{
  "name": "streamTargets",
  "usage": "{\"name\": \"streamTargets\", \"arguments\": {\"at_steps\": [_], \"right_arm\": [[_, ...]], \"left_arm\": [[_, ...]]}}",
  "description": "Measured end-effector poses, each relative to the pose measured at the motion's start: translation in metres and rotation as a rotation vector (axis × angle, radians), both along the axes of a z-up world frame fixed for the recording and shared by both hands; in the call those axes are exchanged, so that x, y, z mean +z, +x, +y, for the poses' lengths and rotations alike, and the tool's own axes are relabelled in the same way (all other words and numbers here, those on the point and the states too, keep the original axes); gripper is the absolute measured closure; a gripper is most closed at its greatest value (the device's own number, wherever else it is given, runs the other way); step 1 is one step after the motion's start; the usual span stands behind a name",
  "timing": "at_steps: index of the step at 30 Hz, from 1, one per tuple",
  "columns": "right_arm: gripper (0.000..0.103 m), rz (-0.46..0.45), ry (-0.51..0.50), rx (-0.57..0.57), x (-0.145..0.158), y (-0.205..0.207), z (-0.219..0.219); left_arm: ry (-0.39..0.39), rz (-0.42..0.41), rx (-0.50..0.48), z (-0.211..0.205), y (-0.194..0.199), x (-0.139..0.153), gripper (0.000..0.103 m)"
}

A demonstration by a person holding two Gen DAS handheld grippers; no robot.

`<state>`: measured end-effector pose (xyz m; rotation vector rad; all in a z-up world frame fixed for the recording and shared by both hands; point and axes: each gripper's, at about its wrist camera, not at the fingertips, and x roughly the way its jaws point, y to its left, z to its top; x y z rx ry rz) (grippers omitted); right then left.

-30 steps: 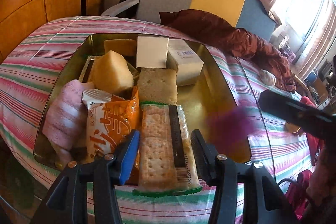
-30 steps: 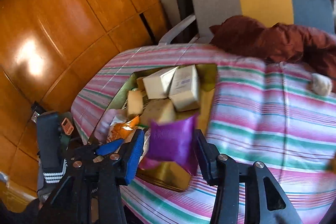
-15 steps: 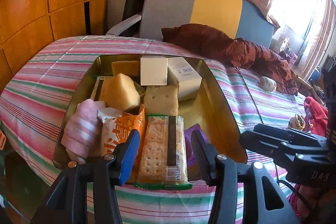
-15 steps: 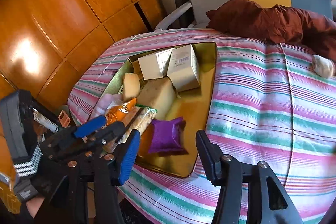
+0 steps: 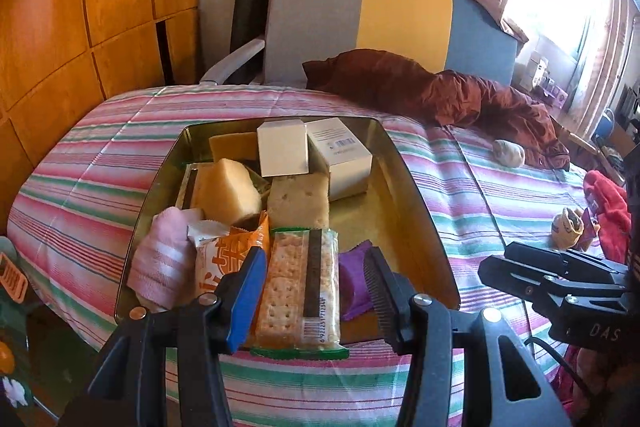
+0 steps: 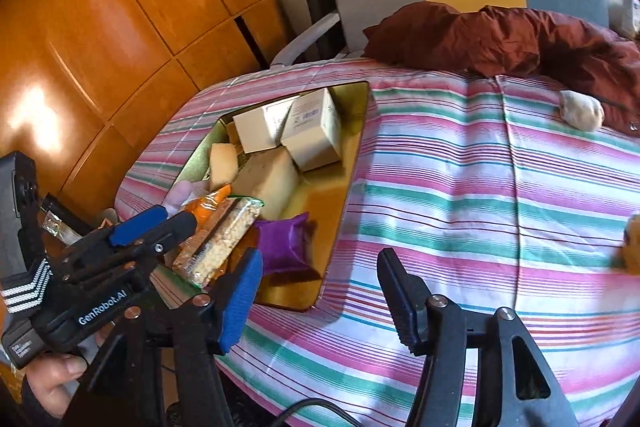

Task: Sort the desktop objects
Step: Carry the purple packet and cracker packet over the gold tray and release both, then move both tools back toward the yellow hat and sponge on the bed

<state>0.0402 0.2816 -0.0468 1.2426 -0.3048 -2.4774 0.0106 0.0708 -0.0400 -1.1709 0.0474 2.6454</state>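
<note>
A gold tray [image 5: 416, 195] on the striped cloth holds white boxes [image 5: 282, 147], a pale yellow block [image 5: 228, 191], a pink towel [image 5: 160, 259] and an orange snack packet [image 5: 224, 259]. My left gripper [image 5: 312, 283] is shut on a cracker packet [image 5: 300, 287], lifted over the tray's near edge. The right wrist view shows that left gripper [image 6: 176, 221] with the cracker packet [image 6: 216, 243] sticking out of it. A purple packet [image 6: 284, 243] lies loose in the tray's near corner. My right gripper [image 6: 320, 291] hangs over the cloth beside the tray [image 6: 356, 163], its jaws opening with nothing between them.
A maroon jacket [image 5: 440, 95] lies at the far side in front of a grey, yellow and blue chair [image 5: 360, 19]. A small whitish ball [image 6: 580, 111] rests on the cloth. A red cloth [image 5: 608, 211] and a small yellow item [image 5: 568, 227] sit at the right. Wooden panels line the left.
The right gripper let go of the purple packet, which now lies in the tray, then widened and drew back toward the cloth. The left gripper rose a little with the cracker packet.
</note>
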Motion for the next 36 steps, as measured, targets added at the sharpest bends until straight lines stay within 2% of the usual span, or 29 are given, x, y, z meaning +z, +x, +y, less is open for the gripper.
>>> {"name": "streamTargets", "arguments": {"at_steps": [12, 25, 36], "right_arm": [[0.038, -0.003, -0.006, -0.077, -0.003, 0.008, 0.033], [0.038, 0.001, 0.025, -0.191, 0.005, 0.010, 0.083], [0.035, 0.025, 0.083, -0.394, 0.025, 0.017, 0.174]], "left_arm": [[-0.036, 0.004, -0.054, 0.021, 0.003, 0.002, 0.052], [-0.047, 0.016, -0.165, 0.057, 0.003, 0.007, 0.052], [-0.041, 0.002, -0.305, 0.105, 0.003, 0.006, 0.052]]}}
